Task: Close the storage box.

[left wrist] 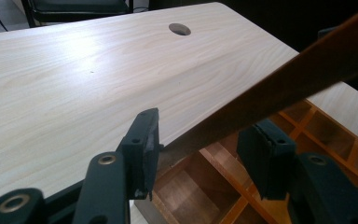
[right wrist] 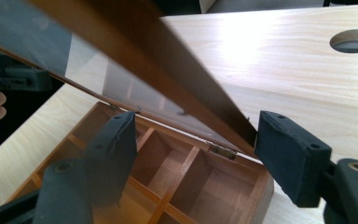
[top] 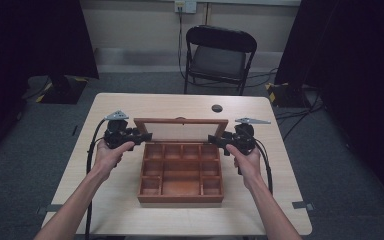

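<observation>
A brown wooden box with several empty compartments sits mid-table, its glass-paned lid raised at the far side. My left gripper is at the lid's left edge and my right gripper at its right edge. In the left gripper view the lid's frame runs between the open jaws of the left gripper, close to the left pad, above the box. In the right gripper view the lid slants between the right gripper's open jaws, its edge near the right pad.
The light wooden table has a round cable hole behind the box. A black folding chair stands beyond the far edge. Dark curtains hang on both sides, with cables on the floor at right.
</observation>
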`<state>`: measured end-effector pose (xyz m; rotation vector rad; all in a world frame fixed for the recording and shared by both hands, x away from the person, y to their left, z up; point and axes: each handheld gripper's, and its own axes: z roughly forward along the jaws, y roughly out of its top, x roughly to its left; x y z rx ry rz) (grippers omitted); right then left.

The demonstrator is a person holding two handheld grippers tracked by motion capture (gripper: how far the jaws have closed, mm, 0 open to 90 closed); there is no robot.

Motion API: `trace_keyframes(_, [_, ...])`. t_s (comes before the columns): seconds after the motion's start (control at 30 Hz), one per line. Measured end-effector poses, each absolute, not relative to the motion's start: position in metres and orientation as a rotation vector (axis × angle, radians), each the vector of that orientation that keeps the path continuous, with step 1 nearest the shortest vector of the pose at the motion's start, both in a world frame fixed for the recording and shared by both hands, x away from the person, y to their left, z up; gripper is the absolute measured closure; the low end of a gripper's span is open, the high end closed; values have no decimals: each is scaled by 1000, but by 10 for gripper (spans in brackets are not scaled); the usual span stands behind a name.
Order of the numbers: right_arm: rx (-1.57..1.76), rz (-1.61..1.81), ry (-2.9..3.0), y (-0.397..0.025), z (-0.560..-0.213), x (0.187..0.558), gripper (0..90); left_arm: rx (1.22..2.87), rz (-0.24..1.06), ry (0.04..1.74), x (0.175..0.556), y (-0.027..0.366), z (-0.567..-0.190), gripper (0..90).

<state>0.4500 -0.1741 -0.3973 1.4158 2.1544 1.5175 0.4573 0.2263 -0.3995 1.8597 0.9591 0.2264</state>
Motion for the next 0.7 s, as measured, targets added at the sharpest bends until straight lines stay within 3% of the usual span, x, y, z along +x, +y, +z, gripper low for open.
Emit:
trace_keyframes(0.13, [1409, 1530, 2144, -176, -395, 446, 300, 1851, 213, 970, 453, 227, -401, 403])
trace_keyframes(0.47, [1402, 1528, 2152, -178, -396, 444, 295, 1841, 241, 963, 446, 228, -397, 342])
trace_keyframes(0.7, [1399, 1470, 2173, -179, -400, 442, 230, 1850, 209, 950, 444, 225, -398, 253])
